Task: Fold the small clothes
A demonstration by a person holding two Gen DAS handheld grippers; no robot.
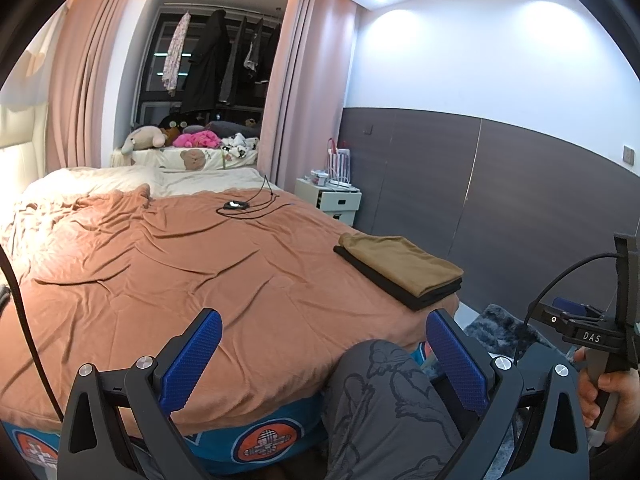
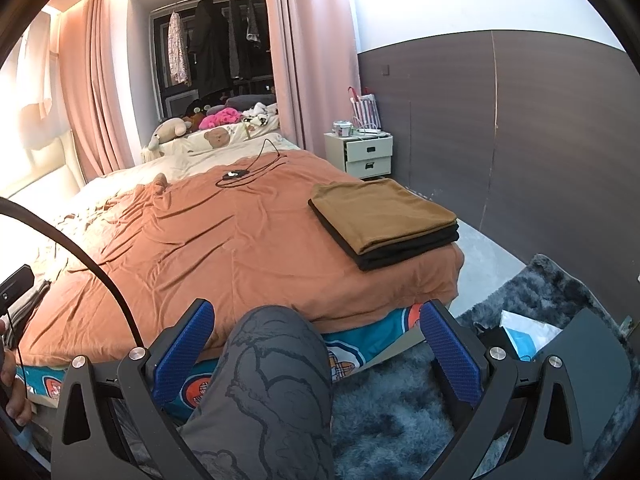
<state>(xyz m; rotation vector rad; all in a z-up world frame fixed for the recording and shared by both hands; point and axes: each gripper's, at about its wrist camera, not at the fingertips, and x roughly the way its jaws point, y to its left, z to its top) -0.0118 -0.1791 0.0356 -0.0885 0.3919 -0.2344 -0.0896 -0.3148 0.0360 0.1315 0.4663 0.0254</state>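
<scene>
A folded stack of clothes, a tan piece on top of black ones, lies at the near right corner of the bed; it also shows in the right wrist view. My left gripper is open and empty, held over the bed's near edge, left of and nearer than the stack. My right gripper is open and empty, held low off the bed's foot, above the person's knee. The right gripper's body shows at the right edge of the left wrist view.
The bed carries an orange-brown sheet with a black cable and small device near its far end. A white nightstand stands by the wall. A grey shaggy rug covers the floor. Plush toys lie behind the bed.
</scene>
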